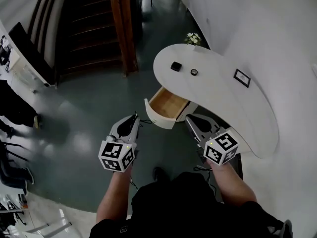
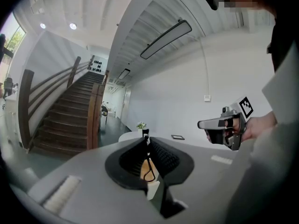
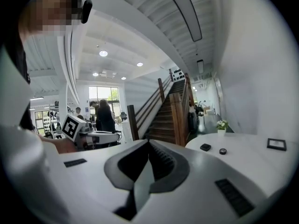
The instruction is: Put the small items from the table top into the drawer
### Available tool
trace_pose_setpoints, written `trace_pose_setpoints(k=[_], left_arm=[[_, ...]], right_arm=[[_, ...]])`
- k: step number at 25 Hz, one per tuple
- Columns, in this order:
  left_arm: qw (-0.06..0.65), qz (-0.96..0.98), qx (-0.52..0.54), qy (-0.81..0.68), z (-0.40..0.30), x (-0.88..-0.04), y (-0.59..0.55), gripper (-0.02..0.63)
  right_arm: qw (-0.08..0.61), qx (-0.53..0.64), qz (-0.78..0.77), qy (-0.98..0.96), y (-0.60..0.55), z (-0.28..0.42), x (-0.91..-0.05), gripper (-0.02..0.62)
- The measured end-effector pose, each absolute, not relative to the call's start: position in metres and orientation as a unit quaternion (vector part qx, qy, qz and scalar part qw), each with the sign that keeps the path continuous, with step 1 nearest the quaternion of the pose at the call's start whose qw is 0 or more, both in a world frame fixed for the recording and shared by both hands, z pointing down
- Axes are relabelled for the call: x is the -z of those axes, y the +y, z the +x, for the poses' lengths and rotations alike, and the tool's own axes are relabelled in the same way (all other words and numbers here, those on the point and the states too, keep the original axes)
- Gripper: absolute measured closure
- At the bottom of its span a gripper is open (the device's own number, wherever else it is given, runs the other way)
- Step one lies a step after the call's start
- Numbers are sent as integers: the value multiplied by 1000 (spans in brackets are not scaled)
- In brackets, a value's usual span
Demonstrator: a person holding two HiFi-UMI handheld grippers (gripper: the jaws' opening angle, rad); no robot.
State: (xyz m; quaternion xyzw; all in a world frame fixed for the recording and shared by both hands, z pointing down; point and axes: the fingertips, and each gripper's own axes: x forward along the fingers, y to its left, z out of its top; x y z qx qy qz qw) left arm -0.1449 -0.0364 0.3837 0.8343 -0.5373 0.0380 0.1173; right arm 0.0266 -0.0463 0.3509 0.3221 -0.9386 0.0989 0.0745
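A small black square item and a small round black item lie on the far end of the white curved table. In the right gripper view, the square item and the round item sit ahead to the right. The wooden drawer stands pulled open under the table's front edge and looks empty. My left gripper hovers just left of the drawer, shut and empty. My right gripper hovers just right of it, by the table edge, also shut and empty. Both pairs of jaws meet, in the left gripper and the right gripper.
A small picture frame lies on the table near the wall, and a flower pot stands at its far tip. A wooden staircase rises beyond the dark floor. People stand far off to the left.
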Motion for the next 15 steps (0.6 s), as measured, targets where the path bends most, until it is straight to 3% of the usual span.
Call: trace_pose_setpoints(k=[15], left_arm=[[127,825,-54,-547,-143,-394,-99,572]], right_arm=[[65,-117,310,-941,-129,28,-361,583]])
